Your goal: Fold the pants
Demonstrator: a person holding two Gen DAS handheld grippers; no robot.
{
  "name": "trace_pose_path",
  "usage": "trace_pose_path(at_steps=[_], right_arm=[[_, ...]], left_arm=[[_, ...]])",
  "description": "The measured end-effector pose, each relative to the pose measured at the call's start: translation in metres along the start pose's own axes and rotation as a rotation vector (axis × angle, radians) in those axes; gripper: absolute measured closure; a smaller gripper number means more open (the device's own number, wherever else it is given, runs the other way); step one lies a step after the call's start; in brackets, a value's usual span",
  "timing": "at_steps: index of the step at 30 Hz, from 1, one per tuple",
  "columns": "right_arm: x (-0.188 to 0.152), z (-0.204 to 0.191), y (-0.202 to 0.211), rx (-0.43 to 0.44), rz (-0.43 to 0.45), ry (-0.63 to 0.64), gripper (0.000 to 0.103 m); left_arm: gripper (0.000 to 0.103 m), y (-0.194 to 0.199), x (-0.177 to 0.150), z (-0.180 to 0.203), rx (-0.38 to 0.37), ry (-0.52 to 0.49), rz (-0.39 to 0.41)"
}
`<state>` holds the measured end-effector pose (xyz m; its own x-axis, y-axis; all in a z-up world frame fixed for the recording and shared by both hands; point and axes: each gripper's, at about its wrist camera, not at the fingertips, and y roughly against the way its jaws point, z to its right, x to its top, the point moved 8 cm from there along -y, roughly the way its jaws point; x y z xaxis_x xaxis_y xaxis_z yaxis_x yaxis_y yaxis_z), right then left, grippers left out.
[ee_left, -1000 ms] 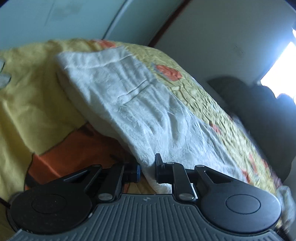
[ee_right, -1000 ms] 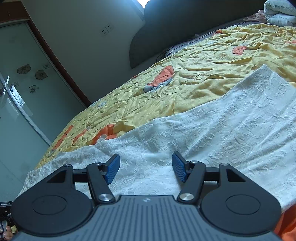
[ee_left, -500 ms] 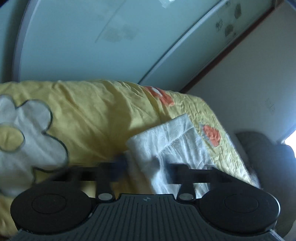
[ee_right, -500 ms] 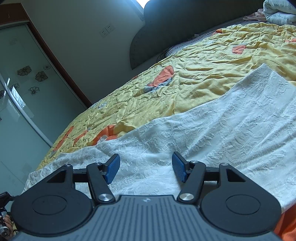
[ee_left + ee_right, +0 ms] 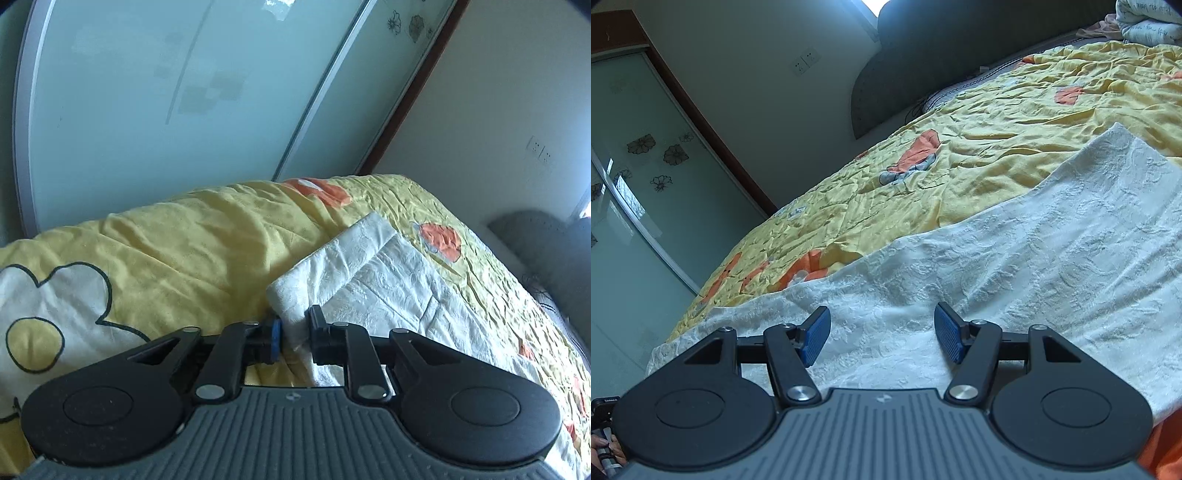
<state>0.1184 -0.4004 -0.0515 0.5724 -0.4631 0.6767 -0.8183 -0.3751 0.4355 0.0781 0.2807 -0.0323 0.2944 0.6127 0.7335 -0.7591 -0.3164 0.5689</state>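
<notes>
Left wrist view: left tongs (image 5: 293, 338) pinch a bunched corner of the white pants (image 5: 373, 280), and compared with a second ago that end has been carried across and now lies doubled over itself on the yellow bedspread (image 5: 192, 236); the jaws have just eased open slightly with cloth still pressed between them, so I'd judge the first fold about laid and a release close. Right tongs (image 5: 882, 334) hover half-open and empty over the flat stretch of pants, unmoved. No readable brand, label or writing anywhere; only flower decals on the glass door (image 5: 184, 92).
</notes>
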Motion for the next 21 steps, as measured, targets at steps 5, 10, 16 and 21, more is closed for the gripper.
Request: trace_pose_path(at_steps=[5, 10, 16, 21], right_arm=[[0.002, -0.002, 0.009, -0.093, 0.029, -0.073, 0.042], [-0.005, -0.033, 0.015, -0.013, 0.051, -0.122, 0.032], [0.001, -0.018, 0.016, -0.092, 0.034, -0.107, 0.031], [0.009, 0.039, 0.048, -0.199, 0.080, -0.127, 0.032]], left_arm=[[0.042, 0.040, 0.007, -0.005, 0.076, 0.013, 0.090], [0.030, 0.091, -0.011, 0.069, -0.120, -0.165, 0.186], [0.025, 0.083, -0.091, 0.197, -0.470, -0.442, 0.001], [0.027, 0.049, -0.160, 0.236, -0.496, -0.639, -0.190]])
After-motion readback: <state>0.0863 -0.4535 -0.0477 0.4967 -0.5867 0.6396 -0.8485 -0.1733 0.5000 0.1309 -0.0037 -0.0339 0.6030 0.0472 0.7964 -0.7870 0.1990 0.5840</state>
